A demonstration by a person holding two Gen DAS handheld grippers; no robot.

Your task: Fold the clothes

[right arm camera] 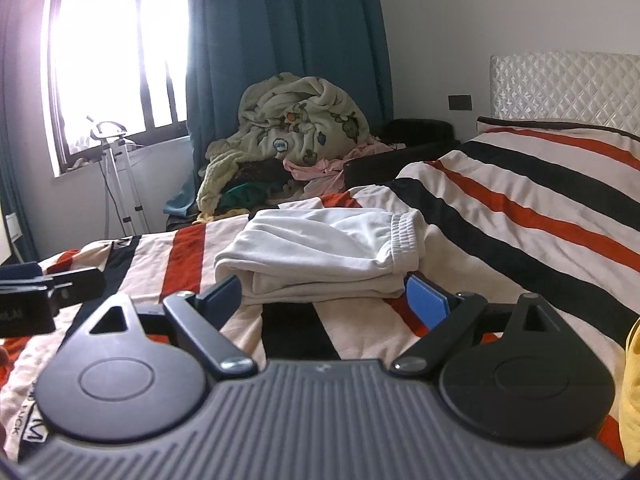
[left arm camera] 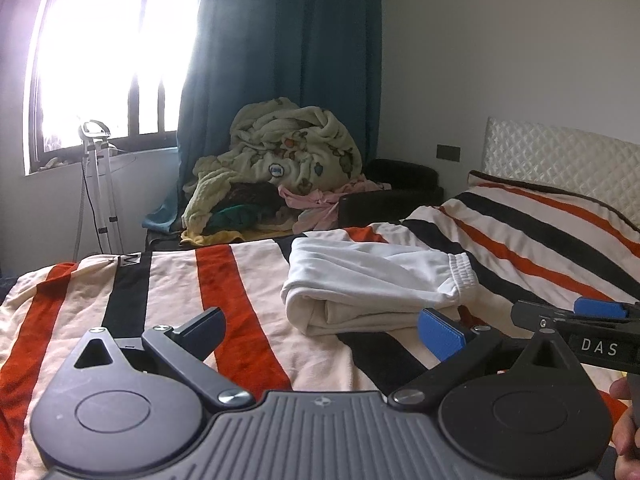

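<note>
Writing, right gripper body: white letters "DAS" on a black plate, read in the left wrist view at the right edge.
Writing, blanket edge: black-and-white label at lower left of the right wrist view; only "UCK" and a block logo are legible.
Writing, heaped blanket: small round blue badge; text too small to read.
Left gripper [left arm camera: 324, 330]: released, jaws spread wide, nothing between them; it hovers over the striped blanket [left arm camera: 168, 292], short of the garment.
Right gripper [right arm camera: 322, 294]: released, jaws wide apart; the near folded edge of the garment lies just ahead, between the two fingertips. Contact cannot be told.
Folded white garment [right arm camera: 320, 250]: folded into a flat stack, elastic waistband at its right end, lying on the striped blanket on the bed, mid-frame in both views.
Pile of laundry [left arm camera: 276, 168]: pale printed blanket on top, pink and green items under it, heaped beyond the bed's far side below the blue curtain [left arm camera: 288, 48].
Yellow cloth [right arm camera: 632, 392]: at the right edge, on the bed.
</note>
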